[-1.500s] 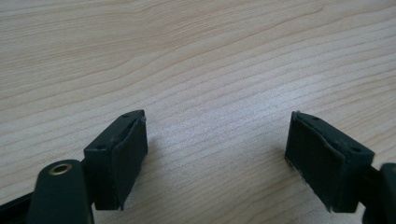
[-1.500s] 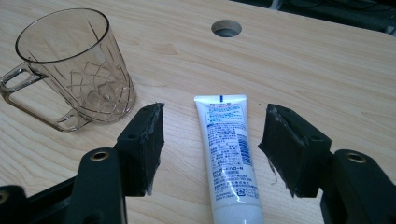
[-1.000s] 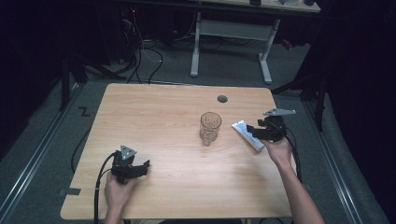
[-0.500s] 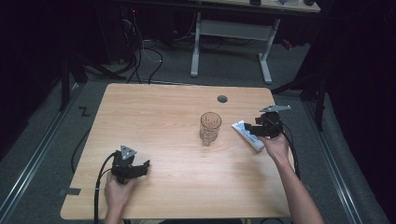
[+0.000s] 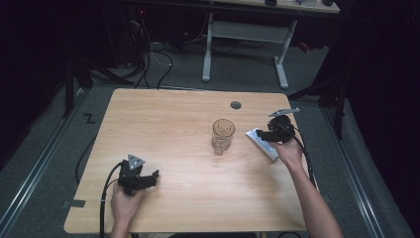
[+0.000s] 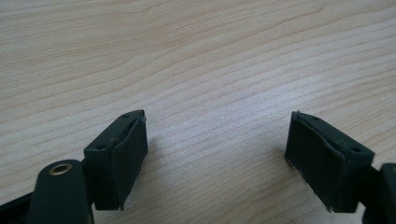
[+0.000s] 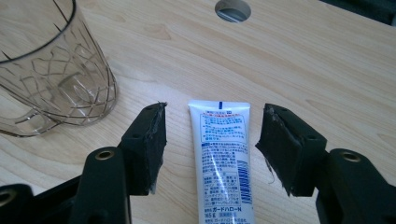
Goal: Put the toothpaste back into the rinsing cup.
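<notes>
A white tube (image 7: 225,158) with blue print lies flat on the wooden table (image 5: 178,119), at its right side (image 5: 261,144). My right gripper (image 7: 212,149) is open, its jaws straddling the tube's crimped end without touching it; in the high view it (image 5: 262,135) hovers over the tube. A clear patterned glass (image 5: 222,136) stands upright just left of the tube (image 7: 51,70). My left gripper (image 6: 215,156) is open over bare wood, at the table's front left (image 5: 148,178).
A round cable hole (image 5: 236,105) sits in the table behind the glass, also in the right gripper view as a hole (image 7: 232,9). A white-legged desk (image 5: 242,44) stands on the floor beyond the table. Cables trail from both grippers.
The right gripper has dropped lower and slightly left over the tube. The left gripper has stayed where it was.
</notes>
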The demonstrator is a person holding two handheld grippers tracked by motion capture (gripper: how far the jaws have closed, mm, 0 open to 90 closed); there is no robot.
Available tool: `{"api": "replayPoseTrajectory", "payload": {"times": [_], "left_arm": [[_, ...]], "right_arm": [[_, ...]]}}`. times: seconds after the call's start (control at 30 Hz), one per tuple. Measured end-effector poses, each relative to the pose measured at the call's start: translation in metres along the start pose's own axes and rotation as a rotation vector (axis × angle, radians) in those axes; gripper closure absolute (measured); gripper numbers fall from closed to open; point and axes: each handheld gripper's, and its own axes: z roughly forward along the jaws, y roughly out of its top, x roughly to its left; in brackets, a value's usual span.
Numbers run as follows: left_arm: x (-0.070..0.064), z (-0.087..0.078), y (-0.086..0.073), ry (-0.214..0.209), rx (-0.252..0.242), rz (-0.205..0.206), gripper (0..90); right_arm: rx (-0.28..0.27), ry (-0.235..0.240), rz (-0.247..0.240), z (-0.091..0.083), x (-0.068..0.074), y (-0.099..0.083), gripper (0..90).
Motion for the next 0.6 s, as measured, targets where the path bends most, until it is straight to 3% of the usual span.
{"api": "replayPoseTrajectory", "payload": {"times": [0.6], "left_arm": [[0.0,0.0,0.0,0.0,0.0,-0.001,21.0]], "right_arm": [[0.117,-0.011,-0.006,0.03,-0.006,-0.002,39.5]]}}
